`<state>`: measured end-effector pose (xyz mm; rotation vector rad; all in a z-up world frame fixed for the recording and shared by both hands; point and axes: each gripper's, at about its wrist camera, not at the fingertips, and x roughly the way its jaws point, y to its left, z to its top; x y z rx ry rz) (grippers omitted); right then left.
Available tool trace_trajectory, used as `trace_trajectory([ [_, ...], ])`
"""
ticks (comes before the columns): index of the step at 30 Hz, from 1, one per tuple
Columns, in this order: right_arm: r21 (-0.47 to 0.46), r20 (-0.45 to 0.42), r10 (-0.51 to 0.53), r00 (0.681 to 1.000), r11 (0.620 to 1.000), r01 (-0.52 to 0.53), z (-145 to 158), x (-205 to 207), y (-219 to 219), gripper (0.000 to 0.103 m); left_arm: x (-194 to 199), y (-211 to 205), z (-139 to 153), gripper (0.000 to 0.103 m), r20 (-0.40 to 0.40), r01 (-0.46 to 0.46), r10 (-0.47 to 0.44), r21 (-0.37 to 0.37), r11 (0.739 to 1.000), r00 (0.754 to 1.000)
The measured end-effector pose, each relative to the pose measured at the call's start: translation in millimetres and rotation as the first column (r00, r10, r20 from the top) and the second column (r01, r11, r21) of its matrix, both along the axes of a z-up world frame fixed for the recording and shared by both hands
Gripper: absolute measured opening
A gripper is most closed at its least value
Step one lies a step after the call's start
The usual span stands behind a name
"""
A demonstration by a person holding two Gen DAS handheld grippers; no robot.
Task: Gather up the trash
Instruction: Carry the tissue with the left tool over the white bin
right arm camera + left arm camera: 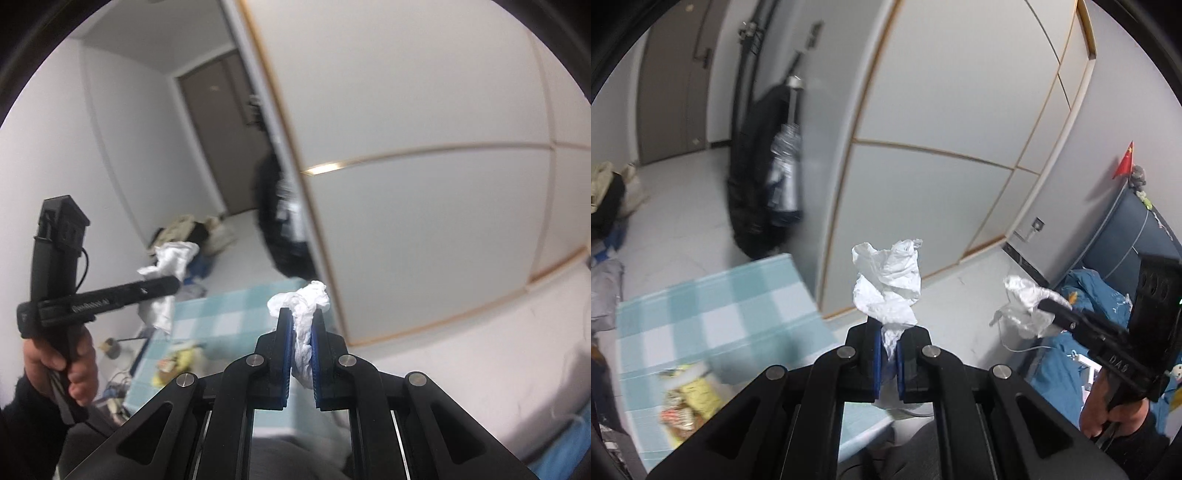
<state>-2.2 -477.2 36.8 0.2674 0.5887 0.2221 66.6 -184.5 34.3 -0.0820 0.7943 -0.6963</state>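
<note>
Trash is up in the air: left tool (889, 354) is clamped on a crumpled white tissue (886, 284) poking straight out past its tips, above the checked desk (720, 306); right tool (303, 354) pinches a second wad (306, 314) the same way. No bin shows anywhere. Only the left view catches the bed (1108, 295).

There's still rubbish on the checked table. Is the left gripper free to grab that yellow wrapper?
Probably not yet: the left gripper is shut on a crumpled tissue. The yellow wrapper lies uncovered on the table.
</note>
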Motion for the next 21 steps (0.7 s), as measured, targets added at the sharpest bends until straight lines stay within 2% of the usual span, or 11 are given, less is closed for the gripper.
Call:
trace_trajectory([
  [3, 0.012, -0.06, -0.07, 0.996, 0.997, 0.07, -24.3, 3.3, -31.1, 0.008, 11.8, -23.9, -14.9, 0.002, -0.039, 0.06, -0.061, -0.022, 0.998, 0.997],
  [7, 0.027, -0.148, -0.141, 0.979, 0.989, 0.146, -60.3, 9.1, -64.9, 0.008, 36.7, -62.2, -47.0, 0.002, -0.142, 0.121, -0.125, -0.034, 0.992, 0.982],
  [11, 0.056, -0.243, -0.185, 0.952, 0.977, 0.204, -101.1, 17.4, -89.0, 0.008, 52.0, -98.2, -83.2, 0.002, -0.229, 0.161, -0.158, -0.007, 0.987, 0.96],
  [15, 0.099, -0.323, -0.178, 0.929, 0.971, 0.22, -145.6, 26.3, -105.5, 0.008, 61.6, -123.6, -117.1, 0.002, -0.307, 0.197, -0.185, 0.009, 0.98, 0.934],
  [21, 0.163, -0.427, -0.119, 0.896, 0.965, 0.205, -220.7, 48.5, -115.7, 0.008, 54.4, -151.9, -150.7, 0.002, -0.398, 0.235, -0.202, 0.034, 0.971, 0.895],
])
